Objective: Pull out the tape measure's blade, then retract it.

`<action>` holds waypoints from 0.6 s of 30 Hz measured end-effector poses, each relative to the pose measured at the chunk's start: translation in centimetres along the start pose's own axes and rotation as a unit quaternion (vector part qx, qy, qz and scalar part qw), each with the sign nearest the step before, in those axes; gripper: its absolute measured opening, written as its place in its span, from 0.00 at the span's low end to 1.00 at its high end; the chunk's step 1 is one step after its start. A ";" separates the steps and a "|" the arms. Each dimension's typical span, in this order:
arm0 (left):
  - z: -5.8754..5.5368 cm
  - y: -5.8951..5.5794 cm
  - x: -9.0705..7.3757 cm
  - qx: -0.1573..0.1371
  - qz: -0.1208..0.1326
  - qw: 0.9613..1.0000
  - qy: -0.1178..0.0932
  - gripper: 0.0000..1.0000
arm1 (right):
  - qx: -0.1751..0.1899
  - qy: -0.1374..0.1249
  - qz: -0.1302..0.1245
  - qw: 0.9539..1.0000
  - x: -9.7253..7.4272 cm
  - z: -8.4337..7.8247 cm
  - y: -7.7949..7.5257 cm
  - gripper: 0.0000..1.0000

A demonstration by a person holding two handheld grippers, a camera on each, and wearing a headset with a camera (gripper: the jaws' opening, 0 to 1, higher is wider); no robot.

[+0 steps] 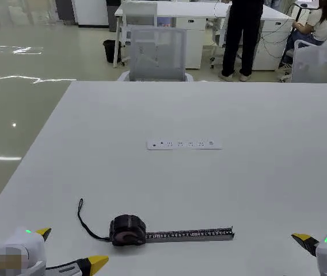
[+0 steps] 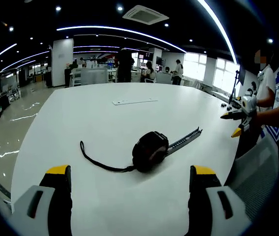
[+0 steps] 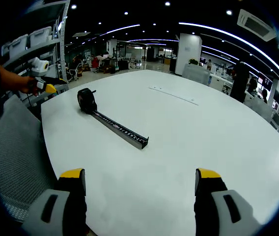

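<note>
Open-plan office, glossy floor; white counter point(image 1: 209, 115) with a power strip point(image 1: 183, 144) set in at mid-depth.

Left gripper point(image 1: 70, 248): jaws apart, empty, at the near left edge, short of the case. The strap point(image 1: 83, 218) trails left of the case, loose on the surface.

Tape measure point(image 1: 128, 230): dark case lying on its side near the front edge, touched by neither gripper. Blade point(image 1: 189, 234) is out and flat on the counter. The long axis runs left to right, roughly parallel to the near edge, with the case at the left and the hook end pointing right.

Right gripper point(image 3: 140, 173): jaws apart, empty, well apart from the blade tip.

Judgement: pull-out looks done; retraction remains. The next move probably calls for the left gripper to steady the case and free the blade. The lock is not discernible.
</note>
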State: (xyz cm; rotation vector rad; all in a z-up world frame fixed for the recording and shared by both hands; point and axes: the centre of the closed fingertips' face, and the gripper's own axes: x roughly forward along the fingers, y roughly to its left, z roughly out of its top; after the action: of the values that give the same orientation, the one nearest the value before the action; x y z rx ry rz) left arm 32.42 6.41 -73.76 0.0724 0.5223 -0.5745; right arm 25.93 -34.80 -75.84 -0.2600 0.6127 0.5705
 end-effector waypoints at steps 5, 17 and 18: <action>0.0 -1.0 0.4 0.008 -0.005 1.000 0.006 0.99 | -0.025 0.010 0.020 0.999 0.7 0.9 0.1 0.89; 0.1 -1.5 1.9 0.012 0.022 1.000 0.006 0.99 | -0.106 0.058 0.093 0.988 3.2 2.7 -0.2 0.83; 0.3 -1.5 1.9 0.009 0.025 1.000 0.003 0.99 | -0.111 0.064 0.098 0.987 3.4 2.7 -0.3 0.83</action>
State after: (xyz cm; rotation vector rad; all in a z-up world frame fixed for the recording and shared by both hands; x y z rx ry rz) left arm 33.13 4.07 -74.31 0.1043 0.5203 -0.5300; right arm 29.64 -32.50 -75.76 -0.4517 0.7041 0.8189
